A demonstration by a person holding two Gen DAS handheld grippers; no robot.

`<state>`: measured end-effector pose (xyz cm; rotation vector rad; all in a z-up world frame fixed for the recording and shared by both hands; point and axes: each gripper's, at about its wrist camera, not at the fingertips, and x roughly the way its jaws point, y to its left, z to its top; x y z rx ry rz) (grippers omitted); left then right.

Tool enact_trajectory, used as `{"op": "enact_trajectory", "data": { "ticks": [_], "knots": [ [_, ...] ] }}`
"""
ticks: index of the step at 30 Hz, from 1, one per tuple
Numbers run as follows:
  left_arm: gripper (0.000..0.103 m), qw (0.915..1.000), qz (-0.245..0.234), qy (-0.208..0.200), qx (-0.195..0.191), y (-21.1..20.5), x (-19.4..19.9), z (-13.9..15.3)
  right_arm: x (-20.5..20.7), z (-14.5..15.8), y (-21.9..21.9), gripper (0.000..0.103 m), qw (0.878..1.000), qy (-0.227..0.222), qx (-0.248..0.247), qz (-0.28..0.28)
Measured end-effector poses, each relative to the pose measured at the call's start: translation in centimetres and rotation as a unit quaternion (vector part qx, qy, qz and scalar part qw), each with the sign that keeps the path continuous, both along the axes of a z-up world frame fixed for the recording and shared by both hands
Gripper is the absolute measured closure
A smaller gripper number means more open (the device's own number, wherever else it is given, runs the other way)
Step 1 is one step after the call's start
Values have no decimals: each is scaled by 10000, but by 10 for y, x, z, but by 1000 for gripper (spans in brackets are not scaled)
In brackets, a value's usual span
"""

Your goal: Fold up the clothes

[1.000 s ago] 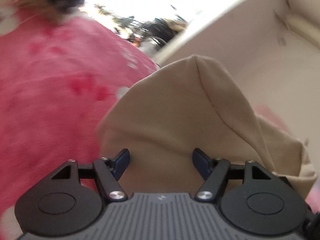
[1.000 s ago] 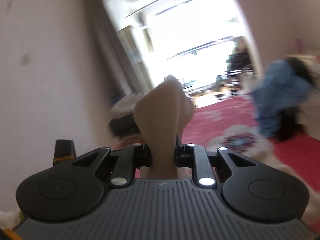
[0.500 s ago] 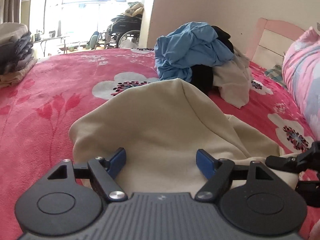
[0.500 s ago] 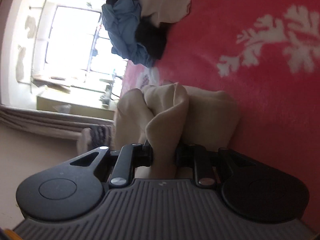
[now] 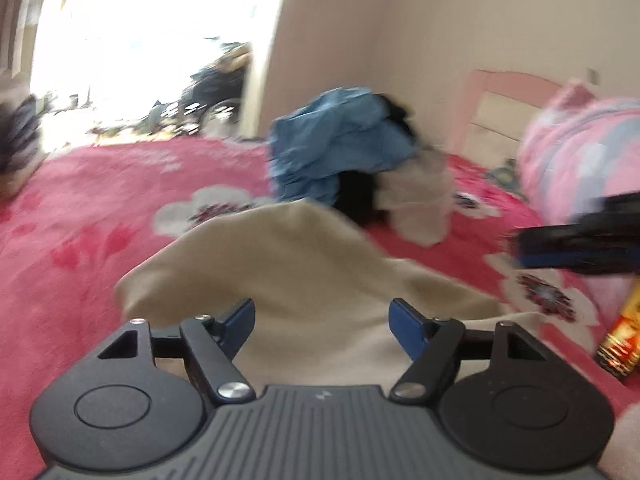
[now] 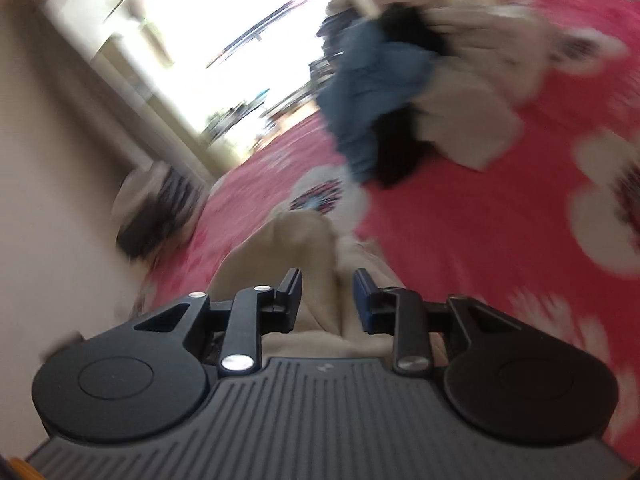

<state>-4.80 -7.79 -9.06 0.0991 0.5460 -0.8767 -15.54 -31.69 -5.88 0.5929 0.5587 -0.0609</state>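
While the left gripper (image 5: 322, 322) stands with jaws wide, lately narrowing, over the beige garment (image 5: 304, 264) on the red blanket (image 5: 80, 216), the right gripper (image 6: 327, 300) looks parted around a fold — blur hides contact. Beyond lies a clothes pile (image 5: 352, 164).

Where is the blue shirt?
In the left wrist view the blue shirt tops the clothes pile on the pink blanket, behind the beige garment.
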Motion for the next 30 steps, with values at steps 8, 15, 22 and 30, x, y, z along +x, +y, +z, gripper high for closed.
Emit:
{"op": "enact_trajectory", "data": {
  "ticks": [8, 15, 22, 30],
  "knots": [
    [42, 9983, -490, 109, 291, -9, -28, -29, 2, -44, 38, 85, 9793, 1515, -481, 1251],
    [42, 9984, -492, 151, 227, -8, -26, -32, 36, -44, 0, 82, 9781, 1637, 491, 1187],
    [42, 9987, -440, 128, 220, -7, -28, -35, 73, -79, -14, 79, 9659, 1750, 1499, 1178],
    [42, 9982, -572, 150, -40, -3, -24, -11, 55, -29, 12, 98, 9871, 841, 366, 1316]
  ]
}}
